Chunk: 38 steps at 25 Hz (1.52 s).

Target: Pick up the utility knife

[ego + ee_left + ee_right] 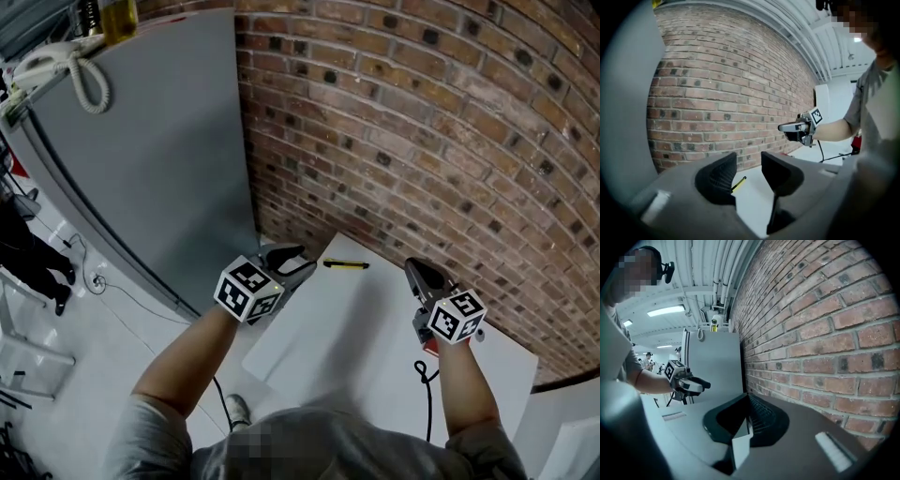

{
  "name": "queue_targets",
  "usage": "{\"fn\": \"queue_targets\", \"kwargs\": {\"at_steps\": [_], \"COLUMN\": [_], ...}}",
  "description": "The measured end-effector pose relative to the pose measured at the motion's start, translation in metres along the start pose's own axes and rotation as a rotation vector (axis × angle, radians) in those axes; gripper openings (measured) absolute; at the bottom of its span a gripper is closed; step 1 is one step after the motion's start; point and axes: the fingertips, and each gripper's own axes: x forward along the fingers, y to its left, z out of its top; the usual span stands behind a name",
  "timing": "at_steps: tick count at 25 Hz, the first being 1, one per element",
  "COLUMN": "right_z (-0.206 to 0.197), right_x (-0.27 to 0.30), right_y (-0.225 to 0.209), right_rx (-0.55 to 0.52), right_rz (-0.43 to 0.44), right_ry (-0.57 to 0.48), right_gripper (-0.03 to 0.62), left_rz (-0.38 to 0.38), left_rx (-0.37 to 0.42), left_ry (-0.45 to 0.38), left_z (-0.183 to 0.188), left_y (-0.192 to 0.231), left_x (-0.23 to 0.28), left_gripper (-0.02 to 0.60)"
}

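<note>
Left tongs (298,255) hover with jaws apart and empty at the white bench's (375,347) left edge. Just beyond them, the yellow-and-black utility knife (346,264) lies flat near the far corner, close to the brick wall (422,122). Right tongs (412,267), jaws together and empty, hover by the wall-side edge.

utility knife (346,264): slim, straight, yellow body with black parts. Too small to tell whether the blade is out. It lies flat on the white table (375,347), near the far edge and close to the brick wall (422,112), long axis roughly along the wall. Nothing is touching it, and the white surface around it is bare. In the left gripper view the utility knife (739,183) shows as a thin yellow-black stick at an angle, only partly in sight.
</note>
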Motion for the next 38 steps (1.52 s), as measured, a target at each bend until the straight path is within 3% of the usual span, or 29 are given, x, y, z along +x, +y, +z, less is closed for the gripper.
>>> {"fn": "queue_targets", "kwargs": {"at_steps": [10,19,24,29,33,38], "right_z": [-0.051,-0.1,-0.123,-0.14,-0.151,-0.162], "right_x": [0.024,0.051,0.066,0.08,0.088,0.096], "right_y": [-0.032,-0.066,-0.085,-0.106,-0.125,-0.139], "right_rx": [0.023,0.015,0.017,0.012,0.006,0.011], "right_rz": [0.009,0.014,0.011,0.0,-0.017,-0.022], "right_ry": [0.037,0.075,0.085,0.091,0.094,0.101], "right_gripper": [0.009,0.009,0.009,0.009,0.009,0.009], "left_rz": [-0.181,-0.306,-0.374,-0.403,-0.418,-0.441], "left_rx": [0.227,0.385,0.406,0.406,0.456,0.444], "left_ry": [0.301,0.501,0.645,0.708,0.738,0.789], "left_z": [-0.054,-0.109,-0.159,-0.198,-0.22,-0.245], "left_y": [0.021,0.043,0.048,0.052,0.054,0.058], "left_x": [0.105,0.196,0.231,0.26,0.281,0.299], "left_gripper": [0.213,0.224,0.247,0.249,0.25,0.25]}}
